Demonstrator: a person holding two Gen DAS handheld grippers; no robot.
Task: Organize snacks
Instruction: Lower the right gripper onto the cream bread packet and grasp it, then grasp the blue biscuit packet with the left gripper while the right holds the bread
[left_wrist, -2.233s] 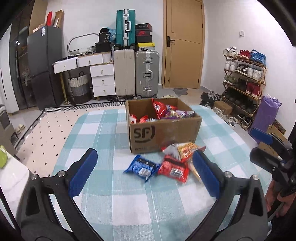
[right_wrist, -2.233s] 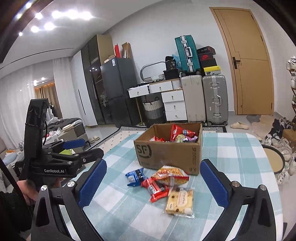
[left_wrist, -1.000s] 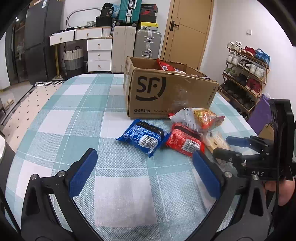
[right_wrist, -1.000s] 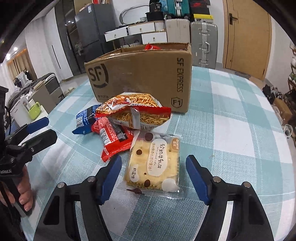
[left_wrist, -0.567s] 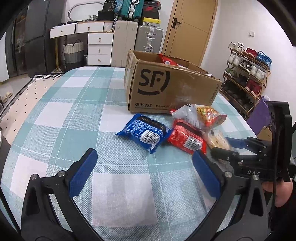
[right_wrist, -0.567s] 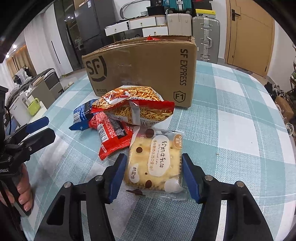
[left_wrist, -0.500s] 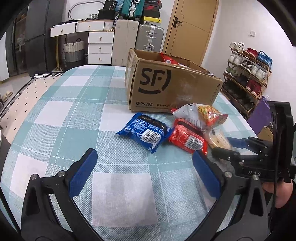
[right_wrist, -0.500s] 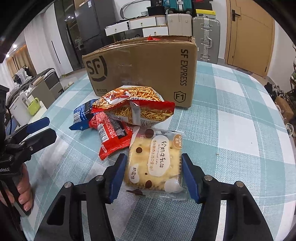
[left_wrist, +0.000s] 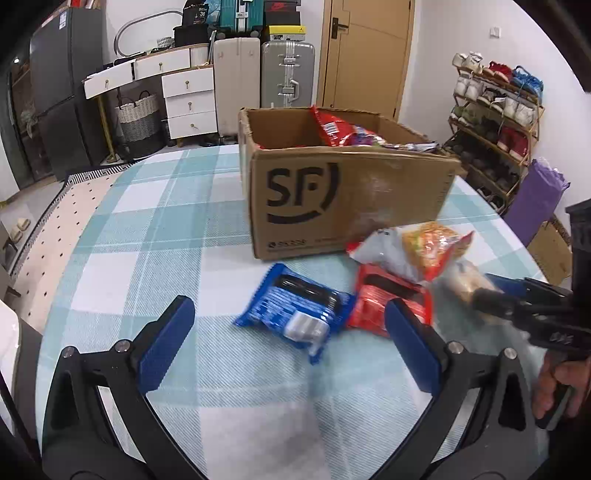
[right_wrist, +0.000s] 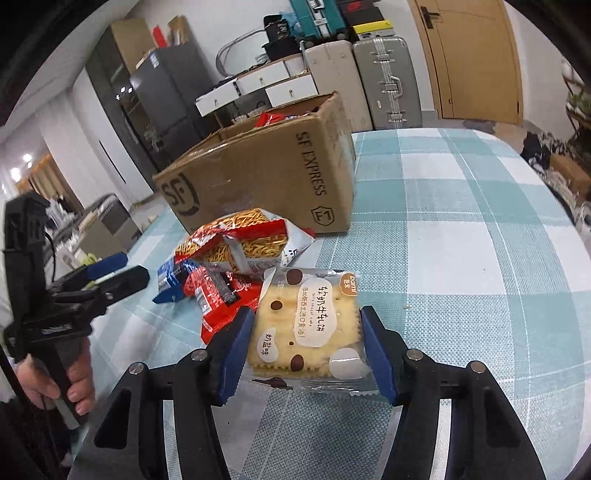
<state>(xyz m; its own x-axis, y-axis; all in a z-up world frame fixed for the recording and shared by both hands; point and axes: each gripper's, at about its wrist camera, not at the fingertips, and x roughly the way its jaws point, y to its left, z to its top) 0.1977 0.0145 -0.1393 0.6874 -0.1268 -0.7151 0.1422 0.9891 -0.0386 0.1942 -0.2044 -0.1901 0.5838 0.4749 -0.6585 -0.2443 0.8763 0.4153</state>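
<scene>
My right gripper (right_wrist: 308, 350) is shut on the cracker pack (right_wrist: 306, 325), a clear wrapper with yellow biscuits, and holds it tilted up a little above the checked table (right_wrist: 461, 258). In the left wrist view the right gripper (left_wrist: 491, 291) and the cracker pack (left_wrist: 461, 284) show at the right, blurred. My left gripper (left_wrist: 291, 347) is open and empty over the table, close to the blue snack pack (left_wrist: 295, 314). A red pack (left_wrist: 388, 299) and an orange noodle-snack bag (left_wrist: 417, 251) lie beside it. The open SF cardboard box (left_wrist: 332, 206) behind them holds several snacks.
The round table's edge (left_wrist: 524, 251) curves close on the right. Suitcases (left_wrist: 284, 74), white drawers (left_wrist: 188, 99) and a shoe rack (left_wrist: 495, 110) stand beyond the table. My left gripper (right_wrist: 110, 277) shows at the left in the right wrist view.
My right gripper closed on the cracker pack and lifted its front off the table. My left gripper moved lower and closer to the blue pack.
</scene>
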